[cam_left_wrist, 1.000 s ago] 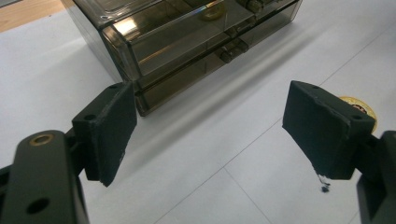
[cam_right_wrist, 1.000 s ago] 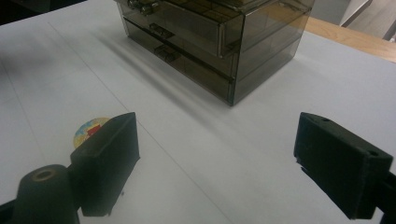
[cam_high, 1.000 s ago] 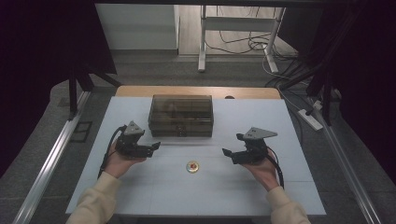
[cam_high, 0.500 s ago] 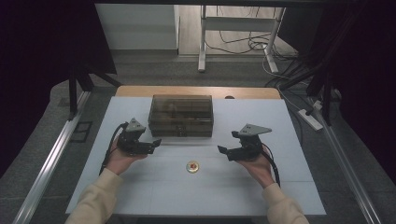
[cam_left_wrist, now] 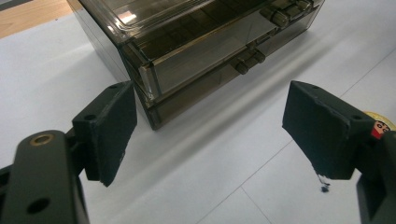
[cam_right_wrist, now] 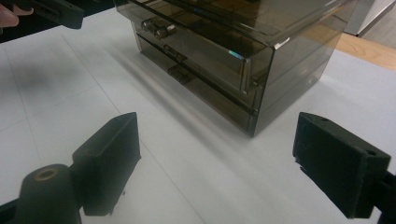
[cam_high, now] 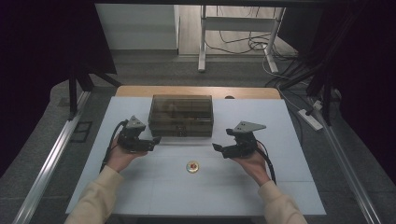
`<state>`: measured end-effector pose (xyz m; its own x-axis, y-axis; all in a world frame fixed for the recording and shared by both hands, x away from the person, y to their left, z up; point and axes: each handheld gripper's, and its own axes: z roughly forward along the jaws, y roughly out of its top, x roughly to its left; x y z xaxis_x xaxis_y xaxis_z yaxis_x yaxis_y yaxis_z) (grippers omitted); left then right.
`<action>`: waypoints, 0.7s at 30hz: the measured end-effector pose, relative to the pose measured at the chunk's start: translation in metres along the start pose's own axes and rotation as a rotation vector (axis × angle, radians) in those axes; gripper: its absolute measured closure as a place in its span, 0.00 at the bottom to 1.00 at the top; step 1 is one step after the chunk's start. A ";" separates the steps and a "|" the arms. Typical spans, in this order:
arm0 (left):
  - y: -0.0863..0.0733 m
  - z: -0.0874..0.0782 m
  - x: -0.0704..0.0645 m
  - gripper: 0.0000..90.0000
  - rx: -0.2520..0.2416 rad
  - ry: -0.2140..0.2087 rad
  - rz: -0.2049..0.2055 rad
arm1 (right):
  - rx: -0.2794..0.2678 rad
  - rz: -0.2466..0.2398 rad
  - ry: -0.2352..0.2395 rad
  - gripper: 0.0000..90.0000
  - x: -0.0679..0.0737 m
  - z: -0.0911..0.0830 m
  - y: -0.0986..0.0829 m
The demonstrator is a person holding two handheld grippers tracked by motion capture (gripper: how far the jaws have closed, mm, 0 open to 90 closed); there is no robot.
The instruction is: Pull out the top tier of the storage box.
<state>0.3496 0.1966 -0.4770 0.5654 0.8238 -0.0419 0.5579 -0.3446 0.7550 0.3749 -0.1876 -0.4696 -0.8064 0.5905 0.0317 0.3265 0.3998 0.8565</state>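
A smoky see-through drawer box (cam_high: 180, 115) stands at the middle back of the white table (cam_high: 140, 186); its drawers look shut. My left gripper (cam_high: 155, 140) hovers by the box's front left corner (cam_left_wrist: 140, 88), jaws wide apart and holding nothing. On the other side, my right gripper (cam_high: 216, 147) is open and bare near the front right corner (cam_right_wrist: 250, 93). A small round gold badge with a red centre (cam_high: 192, 166) lies on the table between and in front of the two grippers; its edge peeks past the left gripper's right jaw (cam_left_wrist: 380, 122).
A wooden strip (cam_high: 196, 91) runs along the table's far edge behind the box. Metal rails (cam_high: 51, 158) flank the table. Cables and a stand (cam_high: 233, 42) lie on the floor beyond.
Both grippers have moved forward and inward toward the drawer box's front corners. The badge and the box have stayed put.
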 end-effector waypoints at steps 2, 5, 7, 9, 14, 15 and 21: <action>0.000 0.001 0.001 0.21 0.002 0.001 -0.003 | -0.002 -0.003 0.000 0.17 0.000 0.002 0.002; 0.001 0.003 0.004 0.21 0.001 0.000 -0.006 | -0.007 -0.004 -0.003 0.18 -0.001 0.006 0.004; 0.002 0.003 0.007 0.23 -0.006 0.002 -0.010 | -0.007 -0.005 -0.001 0.19 -0.002 0.008 0.004; 0.003 0.004 0.010 0.25 -0.012 0.001 -0.015 | -0.006 -0.004 -0.005 0.20 -0.002 0.011 0.005; 0.002 0.007 0.014 0.31 -0.006 0.001 -0.019 | -0.009 -0.009 0.000 0.22 -0.002 0.016 0.009; 0.002 0.008 0.014 0.33 -0.008 0.001 -0.016 | -0.008 -0.011 0.001 0.23 -0.002 0.017 0.010; 0.003 0.010 0.016 0.45 -0.012 0.005 -0.009 | -0.014 -0.012 0.000 0.27 -0.004 0.022 0.014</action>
<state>0.3663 0.2039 -0.4823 0.5573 0.8291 -0.0448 0.5556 -0.3323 0.7621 0.3934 -0.1689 -0.4695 -0.8102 0.5857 0.0212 0.3099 0.3974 0.8638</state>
